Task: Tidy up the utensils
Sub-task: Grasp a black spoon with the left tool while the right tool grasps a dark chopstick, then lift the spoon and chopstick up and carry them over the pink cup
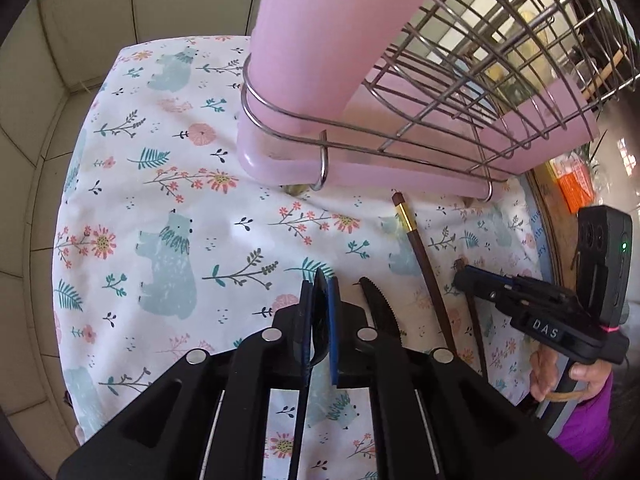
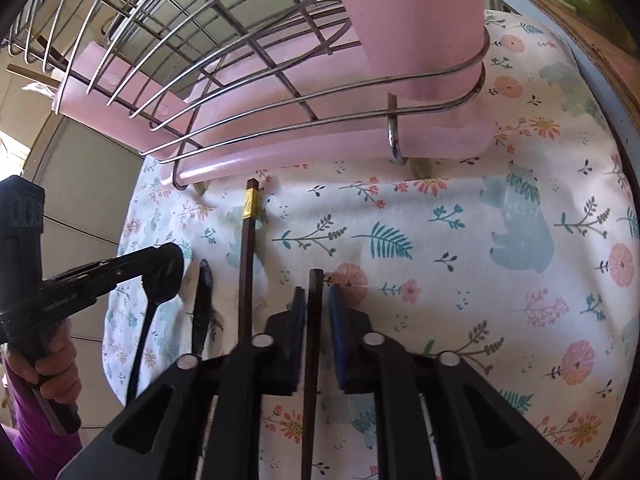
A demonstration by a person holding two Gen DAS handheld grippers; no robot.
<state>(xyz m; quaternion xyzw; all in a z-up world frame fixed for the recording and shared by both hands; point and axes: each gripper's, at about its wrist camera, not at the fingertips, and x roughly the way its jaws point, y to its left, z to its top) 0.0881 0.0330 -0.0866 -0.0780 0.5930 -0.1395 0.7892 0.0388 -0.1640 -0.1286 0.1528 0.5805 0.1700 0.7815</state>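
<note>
Two handheld tools over a floral, bear-printed cloth on the counter, before a wire dish rack on a pink plastic tray.

Left tool clamped on a black plastic spoon. Right tool slightly parted around one dark wooden chopstick — firm grip unclear. Second, gold-banded chopstick and black serrated knife flat between them.

Best closed fully, lifted level — then tipped upright into the pink holder.

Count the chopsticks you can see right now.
2. One chopstick sits between the right gripper's jaws. The other chopstick, with a gold band, lies on the cloth pointing at the rack. More could be hidden.
</note>
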